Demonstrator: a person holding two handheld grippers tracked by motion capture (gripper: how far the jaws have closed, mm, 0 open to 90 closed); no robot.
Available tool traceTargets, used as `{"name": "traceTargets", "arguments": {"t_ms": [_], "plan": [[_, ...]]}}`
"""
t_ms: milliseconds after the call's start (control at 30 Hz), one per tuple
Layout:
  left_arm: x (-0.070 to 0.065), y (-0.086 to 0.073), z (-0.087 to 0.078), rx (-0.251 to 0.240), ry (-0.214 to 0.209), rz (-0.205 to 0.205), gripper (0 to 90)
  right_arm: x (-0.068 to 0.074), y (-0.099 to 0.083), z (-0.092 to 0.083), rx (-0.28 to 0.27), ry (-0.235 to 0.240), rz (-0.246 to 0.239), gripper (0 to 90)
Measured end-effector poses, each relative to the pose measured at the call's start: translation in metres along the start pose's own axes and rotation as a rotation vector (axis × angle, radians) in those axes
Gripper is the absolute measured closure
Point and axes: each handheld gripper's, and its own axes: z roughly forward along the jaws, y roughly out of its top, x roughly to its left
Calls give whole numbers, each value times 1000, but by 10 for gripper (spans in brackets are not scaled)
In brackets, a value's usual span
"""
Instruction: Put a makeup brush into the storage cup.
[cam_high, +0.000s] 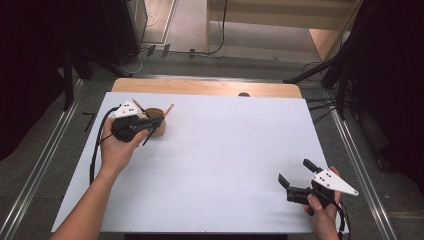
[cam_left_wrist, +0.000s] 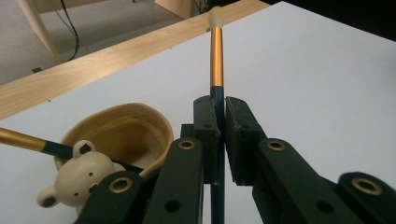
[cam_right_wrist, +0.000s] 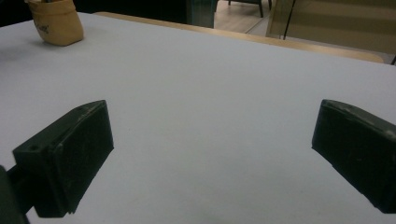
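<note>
Brush with a dark blue handle, gold metal ferrule and pale tip (cam_left_wrist: 216, 60) is pinched between the pads of the left gripper (cam_left_wrist: 217, 135), standing roughly upright with the tip pointing away from the camera. From overhead you can see the left gripper (cam_high: 150, 121) held right over the far-left part of the white desk (cam_high: 215, 165), with the brush (cam_high: 169, 109) poking up at a slant just past the cup.

That cup is a tan ceramic cup with a little cream bear figure on its rim (cam_left_wrist: 119, 135), sitting on the desk just beside and below the gripper. Inside it there's a second brush with the same gold ferrule and dark blue handle (cam_left_wrist: 32, 142), leaning across the rim so its handle end goes down into the bowl and the gold part sticks out to the side. Can't make out anything else in the bottom of it. The same cup (cam_right_wrist: 55, 22) shows up far off in the right gripper view, well apart from that hand.

Right gripper (cam_high: 295, 179) is down at the near-right edge of the desk, jaws spread wide with nothing but bare desk between them.
</note>
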Motion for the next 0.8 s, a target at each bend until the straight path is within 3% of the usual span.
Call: {"name": "traceTargets", "arguments": {"t_ms": [133, 267, 433, 800], "plan": [[3, 0, -1, -21, -18, -33, 846, 0, 0, 0, 1, 0, 0, 0], [5, -1, -1, -29, 3, -42, 846, 0, 0, 0, 1, 1, -1, 0], [11, -2, -3, -83, -1, -107, 846, 0, 0, 0, -1, 1, -1, 0], [10, -3, -1, -142, 3, -131, 846, 0, 0, 0, 0, 2, -1, 0]]}}
